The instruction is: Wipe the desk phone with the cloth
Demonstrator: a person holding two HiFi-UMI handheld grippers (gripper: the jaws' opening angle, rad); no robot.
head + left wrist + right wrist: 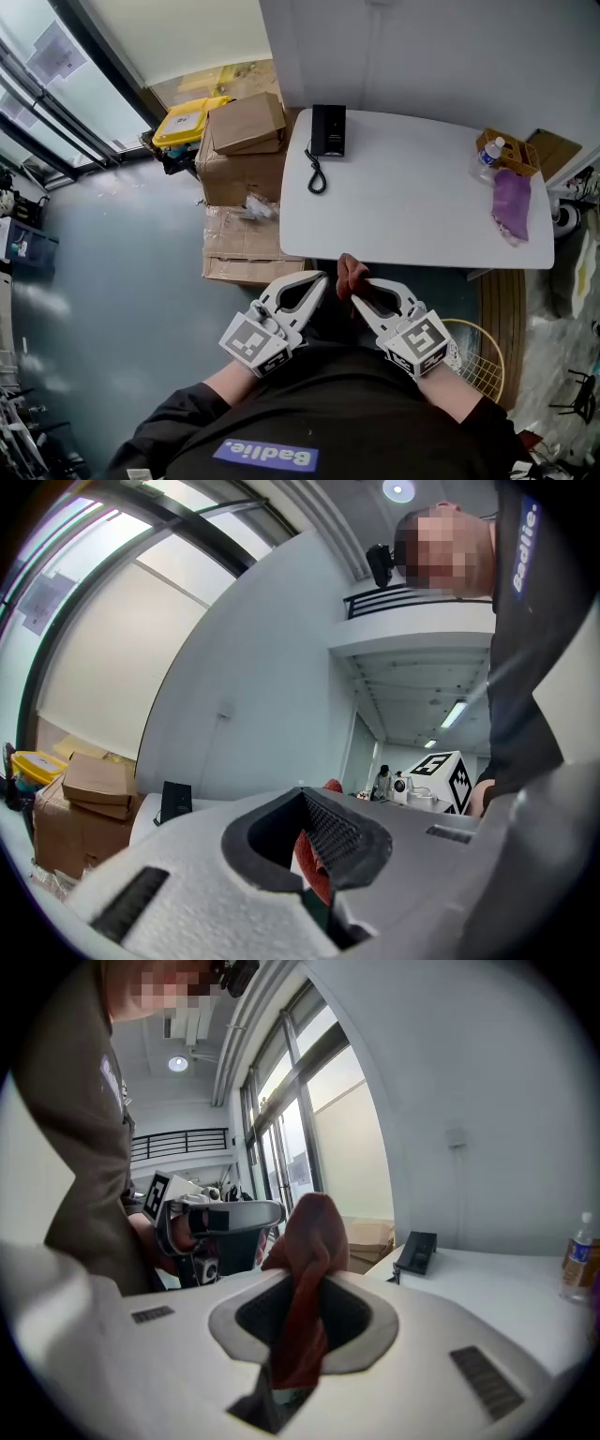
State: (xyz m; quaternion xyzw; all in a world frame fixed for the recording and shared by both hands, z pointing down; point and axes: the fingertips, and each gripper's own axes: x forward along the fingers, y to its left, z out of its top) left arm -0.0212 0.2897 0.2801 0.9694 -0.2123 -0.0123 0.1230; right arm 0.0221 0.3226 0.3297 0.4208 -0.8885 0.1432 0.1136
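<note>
Far left on the white table (pixel 403 206), the black desk phone (pixel 328 129) stands unobstructed; a purple rag (pixel 512 202) lies far right. Near the person's torso, left gripper (pixel 319 281) and right gripper (pixel 363 287) both clamp the rust-red cloth (pixel 352 274).

Most of the cloth (pixel 351 273) is hidden in the head view — only a small fold shows between the tips of the left gripper (pixel 322 278) and the right gripper (pixel 360 286). In the left gripper view it is just a thin red strip in the gap; the rest is behind the jaw. In the right gripper view its lower end goes out of sight between the jaws. The buttons of the phone (pixel 328 128) are too small to tell. The bottle (pixel 576 1258) is cut by the right edge — its label is unreadable.
</note>
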